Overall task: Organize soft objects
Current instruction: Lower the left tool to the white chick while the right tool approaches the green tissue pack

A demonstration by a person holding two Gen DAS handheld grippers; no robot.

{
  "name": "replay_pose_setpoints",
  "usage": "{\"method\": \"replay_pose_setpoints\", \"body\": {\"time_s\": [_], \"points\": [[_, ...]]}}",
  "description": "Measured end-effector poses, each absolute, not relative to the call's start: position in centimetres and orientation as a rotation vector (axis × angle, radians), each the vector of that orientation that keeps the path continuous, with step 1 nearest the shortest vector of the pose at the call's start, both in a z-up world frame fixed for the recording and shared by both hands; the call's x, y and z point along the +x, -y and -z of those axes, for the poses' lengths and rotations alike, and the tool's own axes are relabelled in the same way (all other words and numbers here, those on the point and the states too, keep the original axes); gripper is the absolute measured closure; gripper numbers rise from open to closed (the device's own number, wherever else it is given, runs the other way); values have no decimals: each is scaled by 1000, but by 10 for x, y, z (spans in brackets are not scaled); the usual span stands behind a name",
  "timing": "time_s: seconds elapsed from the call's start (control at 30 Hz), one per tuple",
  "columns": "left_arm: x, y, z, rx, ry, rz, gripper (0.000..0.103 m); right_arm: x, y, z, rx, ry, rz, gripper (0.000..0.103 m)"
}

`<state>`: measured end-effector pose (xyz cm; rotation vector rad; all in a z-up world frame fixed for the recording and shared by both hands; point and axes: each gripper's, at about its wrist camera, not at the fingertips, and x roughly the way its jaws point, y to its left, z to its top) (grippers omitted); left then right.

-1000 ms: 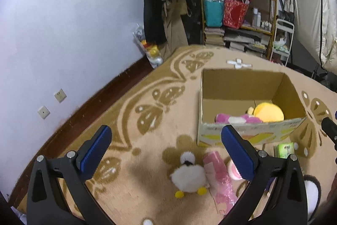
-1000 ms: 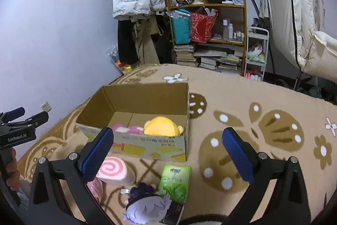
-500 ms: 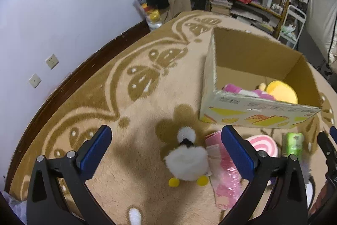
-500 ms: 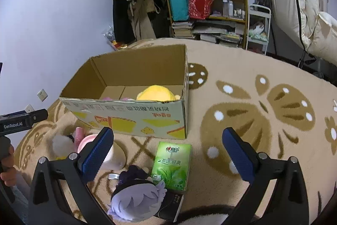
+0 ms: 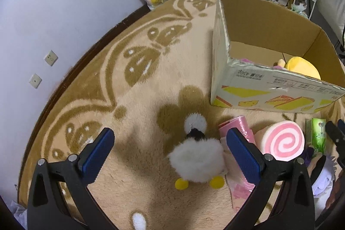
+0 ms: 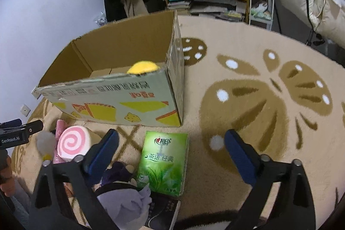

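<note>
Two claws gape, empty: left claw (image 5: 169,152) over white plush duck (image 5: 196,160). Light, squashy; pinch body, 3-and-9 o'clock. Right claw (image 6: 171,150) over tissue pack (image 6: 163,163).

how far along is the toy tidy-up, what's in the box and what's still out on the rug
Partly done: a yellow plush and something pink sit in the cardboard box. Nothing is in hand; the left claw is open above the white fluffy toy, and the right claw is open too. Left: that toy, the pink swirl cushion and the purple-haired doll.
</note>
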<state>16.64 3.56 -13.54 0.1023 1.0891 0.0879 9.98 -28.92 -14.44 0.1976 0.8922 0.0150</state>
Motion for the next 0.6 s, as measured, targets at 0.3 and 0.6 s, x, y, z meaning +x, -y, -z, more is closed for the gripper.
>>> {"method": "replay_pose_setpoints", "body": {"time_s": [0.3,0.6], "points": [[175,-41,155,35,-1171,-87,0,110,290,167,221,-982,-41,9],[179,-39,175,48,-1237,-91,0,118,290,181,214,-1028,-37,14]]}}
